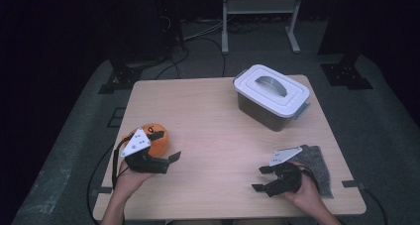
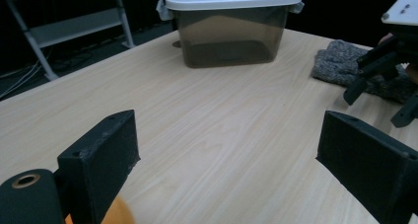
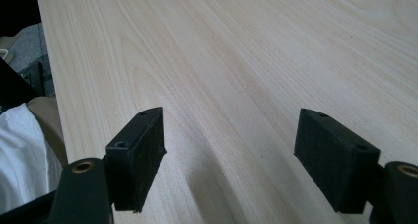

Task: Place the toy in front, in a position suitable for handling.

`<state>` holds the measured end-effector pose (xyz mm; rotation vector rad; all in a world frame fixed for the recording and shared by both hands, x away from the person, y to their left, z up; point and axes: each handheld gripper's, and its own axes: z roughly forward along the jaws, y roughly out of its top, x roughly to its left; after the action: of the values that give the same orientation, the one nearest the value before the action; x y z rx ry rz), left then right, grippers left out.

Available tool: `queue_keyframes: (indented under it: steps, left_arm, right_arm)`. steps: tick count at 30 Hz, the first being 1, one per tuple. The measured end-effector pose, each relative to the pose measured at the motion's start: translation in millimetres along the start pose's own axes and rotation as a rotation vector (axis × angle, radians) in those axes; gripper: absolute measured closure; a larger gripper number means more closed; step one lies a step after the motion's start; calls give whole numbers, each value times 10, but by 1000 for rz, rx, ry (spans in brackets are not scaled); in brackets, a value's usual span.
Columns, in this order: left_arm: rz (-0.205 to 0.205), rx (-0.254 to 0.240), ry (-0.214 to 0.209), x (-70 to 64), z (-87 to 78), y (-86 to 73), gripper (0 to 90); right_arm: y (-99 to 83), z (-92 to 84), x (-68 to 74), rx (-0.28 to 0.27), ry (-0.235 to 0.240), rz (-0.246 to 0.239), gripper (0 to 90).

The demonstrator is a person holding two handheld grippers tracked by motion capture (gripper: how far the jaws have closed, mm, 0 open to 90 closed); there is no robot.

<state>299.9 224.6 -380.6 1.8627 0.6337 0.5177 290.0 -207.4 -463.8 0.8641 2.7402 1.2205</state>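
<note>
Round orange plush toy point(image 1: 154, 138) with a dark face marking, lying on the bench just behind the left gripper point(image 1: 166, 146) and partly hidden by its grey plate. Not between the fingers point(image 2: 101, 160), which stand wide apart over bare wood; only an orange edge point(image 2: 118, 214) beneath the left one.

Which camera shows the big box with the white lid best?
The high view: the box shows whole, lid and handle included, at the table's far right. The left gripper view shows its dark front and lid rim, top cut off. The right gripper view looks at bare wood.
</note>
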Motion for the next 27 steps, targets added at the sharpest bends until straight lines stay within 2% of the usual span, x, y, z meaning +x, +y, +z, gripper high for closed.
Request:
queue_keyframes:
  steps: [8,10,11,14,20,24,27]
  left_arm:
    - [-10,-6,38,150,-125,30,59]
    - [-16,-2,50,199,-159,19,31]
    - [-20,3,67,252,-187,1,31]
    - [-28,8,78,314,-217,-27,31]
    - [-61,18,118,526,-300,-125,31]
    - [-78,22,135,607,-321,-170,32]
    - [-99,31,153,710,-338,-257,45]
  right_arm:
    - [-1,-3,-4,-2,-4,6,260]
    - [2,-2,-2,-1,-4,5,260]
    - [3,1,0,-1,-3,1,260]
    - [4,4,9,4,-3,2,260]
    - [4,7,13,6,-2,-3,260]
    - [5,8,16,10,0,-8,260]
    - [6,7,18,10,0,-12,260]
